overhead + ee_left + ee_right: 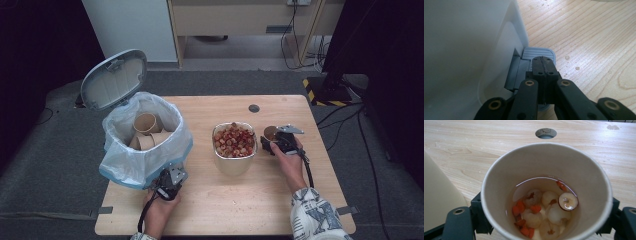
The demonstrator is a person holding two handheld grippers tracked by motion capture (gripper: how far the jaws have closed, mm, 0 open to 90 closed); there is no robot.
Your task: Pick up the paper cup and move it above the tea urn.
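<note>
Wooden counter (280, 107) carries a lined pedal bin (145, 137) at left, its lid up; the left gripper (543, 65), jaws closed on nothing, presses the pedal (537, 53). Right of the steel bowl (234, 142), the right gripper (272, 140) clasps an upright paper cup (546, 192) of fruit soup, well apart from the bin across the bowl.

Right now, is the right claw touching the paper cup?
Touching. The right gripper view shows the paper cup clamped between the right claw, its black jaws pressing the cup's wall on both sides, no gap showing.
</note>
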